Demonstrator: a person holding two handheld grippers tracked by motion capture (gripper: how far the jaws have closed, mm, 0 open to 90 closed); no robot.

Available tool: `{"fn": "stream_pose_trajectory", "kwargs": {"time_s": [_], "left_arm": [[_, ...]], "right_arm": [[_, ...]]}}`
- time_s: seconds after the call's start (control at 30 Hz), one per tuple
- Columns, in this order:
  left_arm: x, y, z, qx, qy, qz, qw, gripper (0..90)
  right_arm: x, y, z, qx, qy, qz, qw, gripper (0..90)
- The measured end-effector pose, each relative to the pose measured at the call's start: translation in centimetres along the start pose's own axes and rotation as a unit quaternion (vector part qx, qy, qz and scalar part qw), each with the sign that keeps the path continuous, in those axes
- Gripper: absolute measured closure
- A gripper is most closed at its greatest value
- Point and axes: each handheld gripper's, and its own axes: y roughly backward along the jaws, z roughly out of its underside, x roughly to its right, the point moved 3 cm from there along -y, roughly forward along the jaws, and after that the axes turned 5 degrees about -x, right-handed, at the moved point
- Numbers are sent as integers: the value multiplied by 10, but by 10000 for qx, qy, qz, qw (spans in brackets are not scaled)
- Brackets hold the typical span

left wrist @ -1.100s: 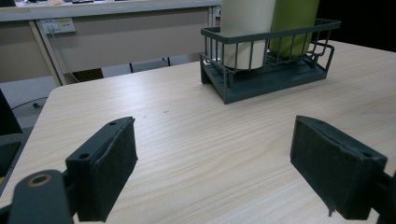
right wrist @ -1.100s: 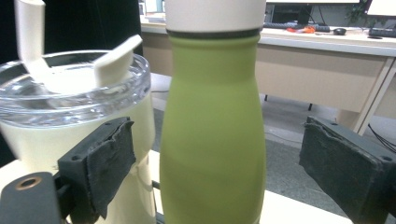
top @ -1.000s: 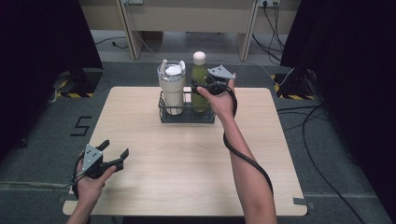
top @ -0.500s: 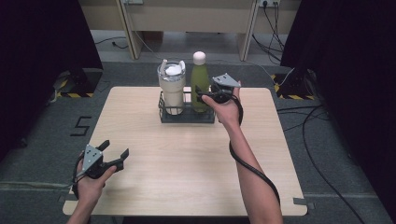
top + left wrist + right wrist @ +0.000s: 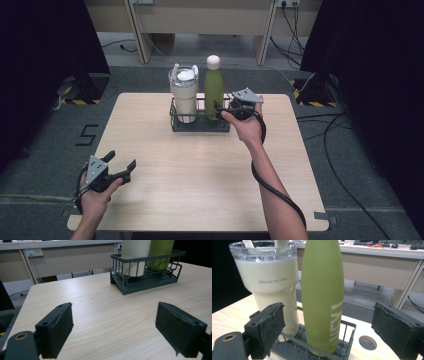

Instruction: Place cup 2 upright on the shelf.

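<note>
Upright in the right-hand bay of the dark wire rack (image 5: 200, 124), the matte green metal bottle with the pale cap (image 5: 214, 87) stands with its long axis vertical, cap up and base down among the rack's bars. It sits near the table's far edge, close beside the cream tumbler with the clear lid (image 5: 184, 95), which fills the rack's other bay — whether the two touch I cannot tell.

From the right gripper (image 5: 226, 109) the bottle lies straight ahead. In the right gripper view the green body (image 5: 323, 295) rises between the two black padded jaws, which stand wide apart with clear space on each side, holding nothing and not yet around it. The jaws open level, across the bottle's upright axis, so a short push forward looks enough to bracket its lower body; the tumbler (image 5: 270, 282) is close behind the left pad, and that gap looks tight.

Well away, the left gripper (image 5: 121, 167) hovers over the near left corner of the pale wooden table (image 5: 200, 190) — its jaws also spread wide and empty, with the rack (image 5: 147, 272) far ahead of them. The right hand is plainly the nearer one.
</note>
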Motion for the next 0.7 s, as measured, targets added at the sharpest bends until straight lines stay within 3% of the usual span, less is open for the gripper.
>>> {"fn": "stream_pose_trajectory", "kwargs": {"time_s": [0.47, 0.7], "left_arm": [[1, -1, 0, -9, -9, 13, 10000, 140], [1, -1, -1, 2, -16, 19, 10000, 140]], "right_arm": [[4, 19, 25, -121, -22, -72, 9999, 134], [10, 33, 38, -139, -9, 11, 9999, 133]]}}
